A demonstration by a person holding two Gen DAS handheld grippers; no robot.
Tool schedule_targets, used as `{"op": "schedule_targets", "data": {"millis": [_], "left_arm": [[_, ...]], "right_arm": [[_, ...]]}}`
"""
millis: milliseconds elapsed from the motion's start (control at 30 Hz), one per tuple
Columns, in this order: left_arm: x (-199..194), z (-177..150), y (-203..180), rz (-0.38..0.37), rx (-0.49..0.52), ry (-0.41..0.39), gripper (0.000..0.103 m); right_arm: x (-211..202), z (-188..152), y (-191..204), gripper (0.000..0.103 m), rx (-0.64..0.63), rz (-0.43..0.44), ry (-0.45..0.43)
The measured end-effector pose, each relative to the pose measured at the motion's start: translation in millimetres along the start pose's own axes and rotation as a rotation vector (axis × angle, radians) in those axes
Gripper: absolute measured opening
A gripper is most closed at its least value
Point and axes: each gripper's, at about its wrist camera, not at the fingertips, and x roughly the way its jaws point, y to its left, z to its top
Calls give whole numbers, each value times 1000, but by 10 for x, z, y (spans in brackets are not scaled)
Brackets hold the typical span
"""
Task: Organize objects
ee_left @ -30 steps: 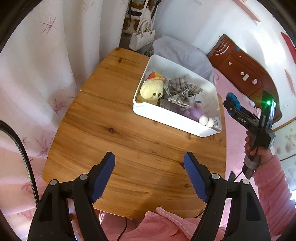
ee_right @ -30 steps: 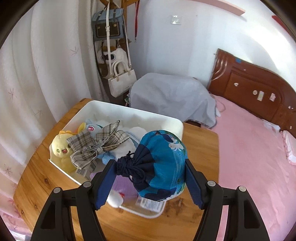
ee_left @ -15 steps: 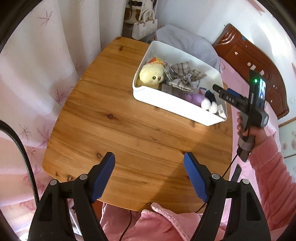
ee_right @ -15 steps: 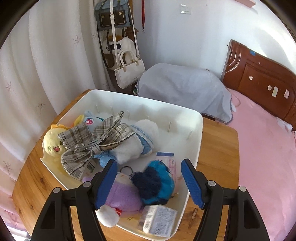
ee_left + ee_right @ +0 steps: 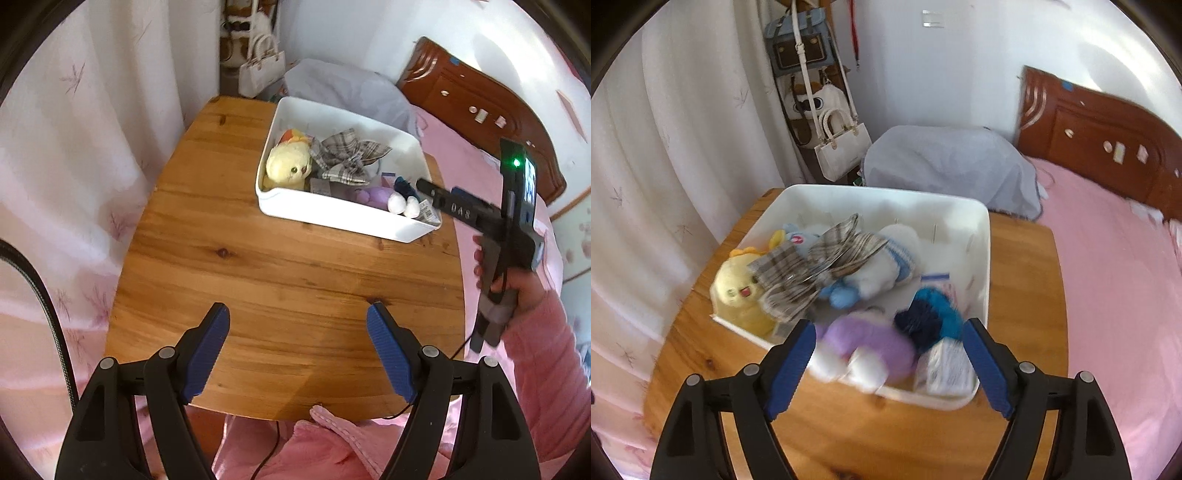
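Observation:
A white bin (image 5: 343, 218) stands on the far right of the wooden table (image 5: 258, 277); it also shows in the right wrist view (image 5: 982, 251). In it lie a yellow plush chick (image 5: 738, 295), a plaid bow (image 5: 812, 266), a purple plush (image 5: 871, 343), a white and blue plush (image 5: 886, 266), a small box (image 5: 945, 365) and the blue drawstring pouch (image 5: 931, 317). My right gripper (image 5: 888, 365) is open and empty, just in front of the bin's near rim; its fingers (image 5: 436, 194) show in the left wrist view. My left gripper (image 5: 297, 354) is open and empty above the table's near edge.
White curtains (image 5: 92, 147) hang along the table's left side. Handbags (image 5: 842, 147) hang at the back. A grey covered object (image 5: 949, 162) sits behind the bin. A pink bed (image 5: 1115, 258) with a wooden headboard (image 5: 1108, 125) lies to the right.
My right gripper opened and let the blue pouch drop into the bin, then pulled back toward the near rim. My left gripper has shifted a little.

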Motion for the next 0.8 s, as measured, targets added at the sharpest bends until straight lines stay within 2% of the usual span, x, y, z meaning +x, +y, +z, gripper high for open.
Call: {"op": "schedule_targets", "data": {"millis": [100,167,233,400,533,600,733,800], "left_arm": [[-44,14,56,-22,35,-3,80],[-81,26,115,-33,66,-8,80],[-108,37,181,-41,87,-14,80],[-133,62,368,-56,127,-20,82],[-80,67,488,-87,145,-3,84],[-32,82,514,-103,149,19,84],[23,102,521,-99,158,35,84],[32,112,507,-94,158,36,88]], "right_arm": [[-195,-183,146,86,37,-29,14],[-295,-322,239,96,66,-33,24],[-361,-472,327,100,90,-51,39],[-496,-879,568,101,170,-74,108],[-536,-1119,711,103,249,-49,150],[-528,-1208,774,103,283,-66,184],[-612,-1266,839,103,340,-29,198],[-669,-1270,869,103,350,-27,195]]}}
